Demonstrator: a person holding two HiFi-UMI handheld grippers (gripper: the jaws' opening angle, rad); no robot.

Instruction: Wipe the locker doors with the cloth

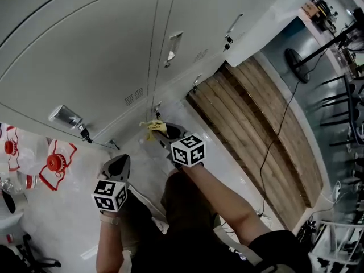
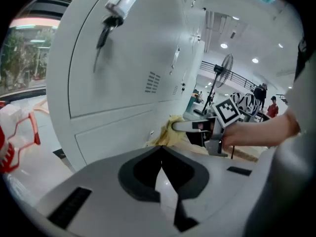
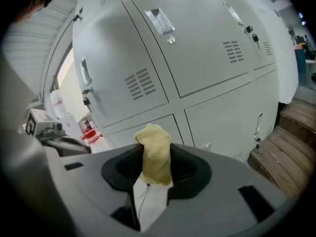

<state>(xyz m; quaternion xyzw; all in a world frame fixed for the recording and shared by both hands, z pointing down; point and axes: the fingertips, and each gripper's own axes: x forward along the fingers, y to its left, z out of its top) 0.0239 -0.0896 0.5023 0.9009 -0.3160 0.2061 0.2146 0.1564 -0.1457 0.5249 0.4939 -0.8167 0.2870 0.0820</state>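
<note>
The grey locker doors [image 1: 85,50] fill the upper head view, and they also show in the left gripper view [image 2: 123,68] and the right gripper view [image 3: 197,48]. My right gripper [image 1: 162,131] is shut on a yellow cloth [image 1: 153,127], held low beside the bottom row of doors. In its own view the cloth [image 3: 155,152] stands bunched up out of the right gripper [image 3: 154,177]. The left gripper view shows the cloth [image 2: 165,135] close to a lower door; contact is unclear. My left gripper [image 1: 118,165] hangs lower left of it, shut [image 2: 161,164] and holding nothing.
A key bunch hangs from a locker lock [image 1: 73,118]. Red-and-white bags [image 1: 54,164] and a bottle [image 1: 8,183] lie on the floor at the left. A wooden platform [image 1: 250,129] runs along the right, with a black cable [image 1: 278,129] across it and a fan [image 1: 296,58] beyond.
</note>
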